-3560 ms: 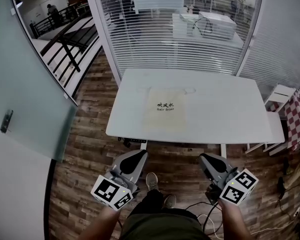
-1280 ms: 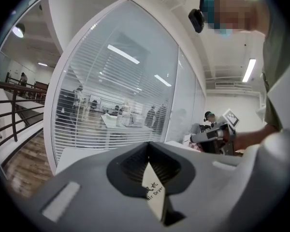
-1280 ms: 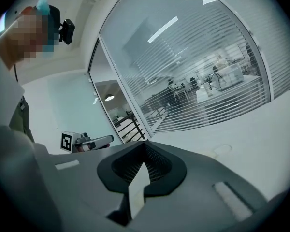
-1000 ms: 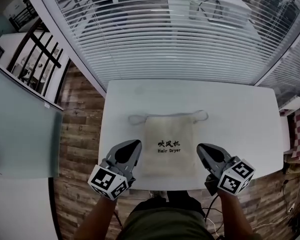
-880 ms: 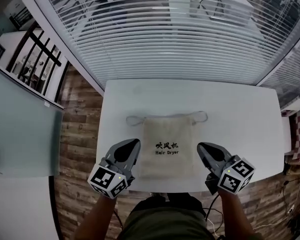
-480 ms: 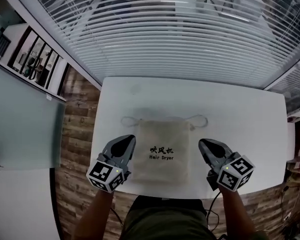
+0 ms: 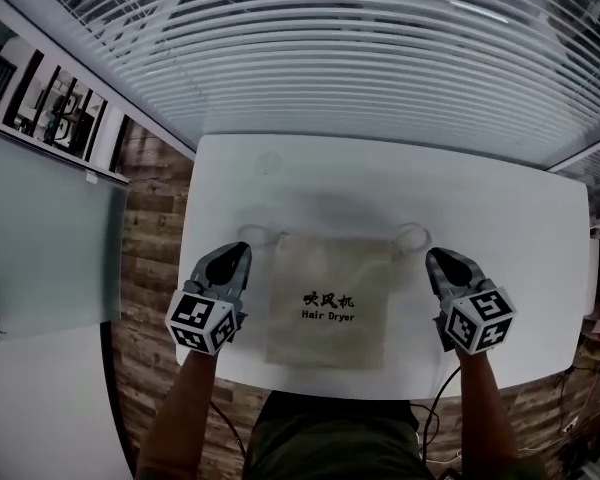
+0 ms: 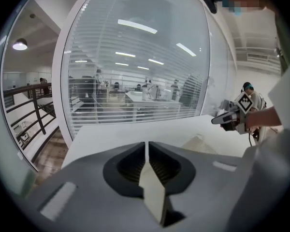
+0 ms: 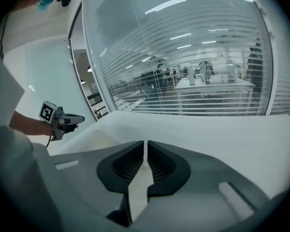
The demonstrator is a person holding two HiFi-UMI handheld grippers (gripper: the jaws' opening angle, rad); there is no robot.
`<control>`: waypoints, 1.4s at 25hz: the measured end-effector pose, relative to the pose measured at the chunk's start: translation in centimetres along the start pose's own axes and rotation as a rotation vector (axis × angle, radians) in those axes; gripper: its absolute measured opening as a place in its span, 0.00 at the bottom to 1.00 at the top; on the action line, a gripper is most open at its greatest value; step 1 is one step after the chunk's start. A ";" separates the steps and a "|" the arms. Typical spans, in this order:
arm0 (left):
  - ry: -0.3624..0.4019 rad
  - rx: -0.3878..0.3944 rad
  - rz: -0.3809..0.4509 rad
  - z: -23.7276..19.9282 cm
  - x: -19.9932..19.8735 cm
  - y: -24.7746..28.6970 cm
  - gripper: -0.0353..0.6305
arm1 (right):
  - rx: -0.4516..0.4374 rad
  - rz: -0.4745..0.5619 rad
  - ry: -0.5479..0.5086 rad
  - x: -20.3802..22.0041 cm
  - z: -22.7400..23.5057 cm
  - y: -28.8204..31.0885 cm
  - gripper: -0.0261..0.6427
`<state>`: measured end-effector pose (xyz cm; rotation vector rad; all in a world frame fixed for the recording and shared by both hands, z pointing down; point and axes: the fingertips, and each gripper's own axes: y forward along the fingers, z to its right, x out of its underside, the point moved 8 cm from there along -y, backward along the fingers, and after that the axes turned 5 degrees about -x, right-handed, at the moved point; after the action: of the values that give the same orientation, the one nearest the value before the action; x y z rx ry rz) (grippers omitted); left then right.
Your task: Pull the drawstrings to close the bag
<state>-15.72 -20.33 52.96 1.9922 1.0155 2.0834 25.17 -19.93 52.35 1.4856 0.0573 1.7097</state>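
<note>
Flanking, head view: bag (image 7: 330,303) lies flat at the bench's (image 7: 380,178) 6 o'clock; left gripper (image 7: 237,253) at its 9, right gripper (image 7: 443,257) at its 3, each probably lined up for the drawstring loops (image 7: 412,236).
Left gripper view: jaws together, holding nothing.
Right gripper view: jaws likewise closed, empty.

Cool, even indoor light. Ceiling strip lights (image 8: 137,26) glare through the glass in both gripper views. A faint soft shadow lies on the white table (image 7: 380,183) beyond the bag (image 7: 330,303). Heavy fisheye bending and dark vignetted corners — the head view seems slightly motion-blurred.
</note>
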 end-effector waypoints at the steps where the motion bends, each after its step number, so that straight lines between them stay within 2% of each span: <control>1: 0.003 0.003 -0.010 -0.6 0.3 0.5 0.07 | 0.022 -0.013 -0.010 0.0 0.3 0.2 0.06; 4: 0.029 0.005 -0.056 -2.3 1.3 1.7 0.08 | 0.086 -0.041 -0.028 0.2 1.0 0.8 0.07; 6: 0.060 -0.003 -0.094 -3.5 2.2 2.6 0.11 | 0.119 -0.050 -0.023 0.7 1.6 1.4 0.12; 9: 0.101 -0.016 -0.148 -4.9 3.5 4.0 0.16 | 0.169 -0.072 -0.024 1.5 2.6 2.3 0.16; 15: 0.119 -0.023 -0.212 -6.0 4.3 5.1 0.18 | 0.245 -0.113 -0.025 2.2 3.5 2.8 0.19; 19: 0.106 -0.022 -0.238 -5.8 5.3 5.9 0.18 | 0.266 -0.129 -0.011 3.6 4.2 3.8 0.19; 23: 0.126 -0.060 -0.267 -6.1 5.2 6.1 0.18 | 0.278 -0.168 -0.005 4.4 4.4 4.6 0.19; 29: 0.128 -0.062 -0.286 -5.9 5.3 6.3 0.18 | 0.284 -0.187 0.007 4.8 4.7 4.6 0.18; 35: 0.131 -0.082 -0.285 -5.2 5.2 6.5 0.14 | 0.270 -0.195 -0.016 4.7 5.0 4.6 0.07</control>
<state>-18.83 -24.92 61.12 1.5837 1.1392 2.0819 27.07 -22.35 60.02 1.6302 0.4261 1.5773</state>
